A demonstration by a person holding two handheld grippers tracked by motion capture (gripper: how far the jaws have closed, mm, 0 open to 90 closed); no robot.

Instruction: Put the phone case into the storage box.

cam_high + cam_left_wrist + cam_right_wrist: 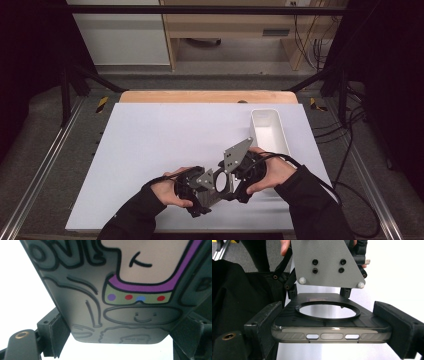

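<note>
A dark translucent phone case (218, 183) hangs just above the white table, held between both grippers near the front edge. In the right gripper view its bottom end with port cut-outs (329, 336) and a round ring sits between my right gripper's (329, 332) jaws, which press on both sides. The left gripper (320, 293) grips the far end, under its grey plate (325, 262). In the left gripper view the case's cartoon-printed face (120, 305) spans my left gripper (123, 340), both jaws against its edges. In the high view the left gripper (212, 189) and right gripper (229, 179) meet at the case.
A white rectangular bin (270, 130) stands at the right of the white table sheet (165, 145), close behind the right hand. Black cables (345, 200) trail off the right side. A wooden table edge and metal frame rails border the sheet.
</note>
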